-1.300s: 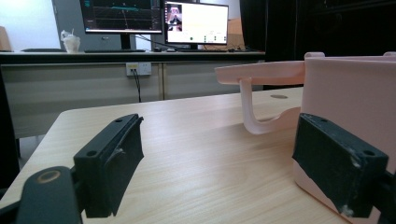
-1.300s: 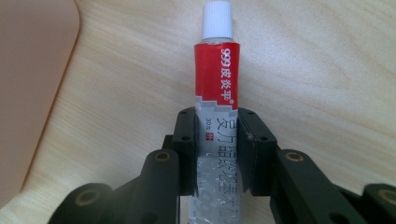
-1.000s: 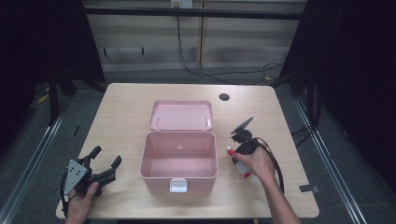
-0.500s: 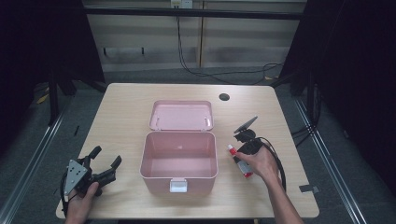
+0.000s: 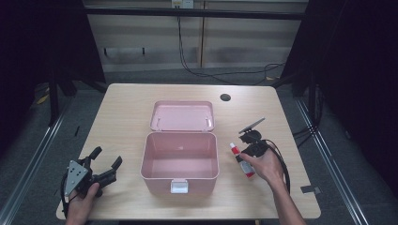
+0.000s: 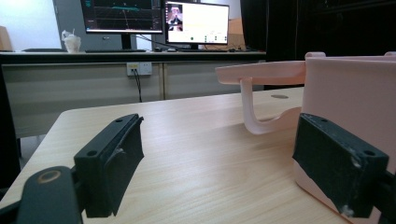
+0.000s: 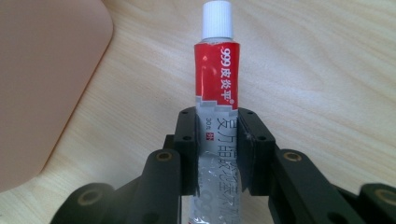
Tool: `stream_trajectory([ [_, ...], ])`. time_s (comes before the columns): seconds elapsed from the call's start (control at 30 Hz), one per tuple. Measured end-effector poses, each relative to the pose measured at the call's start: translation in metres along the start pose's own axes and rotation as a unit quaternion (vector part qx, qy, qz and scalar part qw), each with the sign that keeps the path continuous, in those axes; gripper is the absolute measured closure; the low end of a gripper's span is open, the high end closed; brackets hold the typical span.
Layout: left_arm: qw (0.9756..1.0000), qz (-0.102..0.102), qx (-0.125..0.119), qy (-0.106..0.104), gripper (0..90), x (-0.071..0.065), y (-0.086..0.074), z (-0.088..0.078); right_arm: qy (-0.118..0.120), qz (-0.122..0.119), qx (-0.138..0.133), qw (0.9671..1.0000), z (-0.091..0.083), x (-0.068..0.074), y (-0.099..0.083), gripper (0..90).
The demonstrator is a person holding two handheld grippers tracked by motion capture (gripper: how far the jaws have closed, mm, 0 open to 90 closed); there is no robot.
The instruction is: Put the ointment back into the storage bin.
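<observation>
You see an evenly lit table (image 5: pixel 131 112) ringed by dark surroundings; bright monitors (image 6: pixel 196 21) glare softly, near jaws slightly blurred.

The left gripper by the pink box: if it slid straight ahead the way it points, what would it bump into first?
Probably the pink box. In the left gripper view, the right-hand one of the left gripper's open fingers already overlaps the box wall, while bare table lies ahead of the other. Depth is unclear, so it might just graze past.
</observation>
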State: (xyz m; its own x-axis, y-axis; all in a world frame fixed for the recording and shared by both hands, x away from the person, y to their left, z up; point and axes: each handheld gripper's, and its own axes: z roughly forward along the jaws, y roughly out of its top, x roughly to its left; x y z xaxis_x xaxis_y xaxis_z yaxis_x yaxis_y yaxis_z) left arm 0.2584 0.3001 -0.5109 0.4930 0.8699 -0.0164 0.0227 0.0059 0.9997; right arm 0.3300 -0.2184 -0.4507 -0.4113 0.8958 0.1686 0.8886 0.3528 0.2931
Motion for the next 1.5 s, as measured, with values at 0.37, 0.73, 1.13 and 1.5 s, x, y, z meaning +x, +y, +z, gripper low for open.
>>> stream_trajectory([
  [0.37,1.0000,0.000,0.000,0.000,15.7,0.000,0.000,0.000,0.020,0.001,-0.060,0.9980,-0.018,-0.005,-0.006,71.9],
  [0.73,1.0000,0.000,0.000,0.001,15.8,0.000,0.000,0.000,0.030,-0.019,-0.085,0.9958,-0.033,-0.001,-0.007,71.9],
  [1.13,1.0000,0.000,0.000,0.002,15.8,0.000,0.000,0.000,0.027,-0.056,-0.114,0.9915,-0.054,0.008,-0.004,71.8],
  [1.5,1.0000,0.000,0.000,0.001,15.8,0.000,0.000,0.000,0.030,-0.075,-0.145,0.9861,-0.071,0.015,0.001,71.8],
])
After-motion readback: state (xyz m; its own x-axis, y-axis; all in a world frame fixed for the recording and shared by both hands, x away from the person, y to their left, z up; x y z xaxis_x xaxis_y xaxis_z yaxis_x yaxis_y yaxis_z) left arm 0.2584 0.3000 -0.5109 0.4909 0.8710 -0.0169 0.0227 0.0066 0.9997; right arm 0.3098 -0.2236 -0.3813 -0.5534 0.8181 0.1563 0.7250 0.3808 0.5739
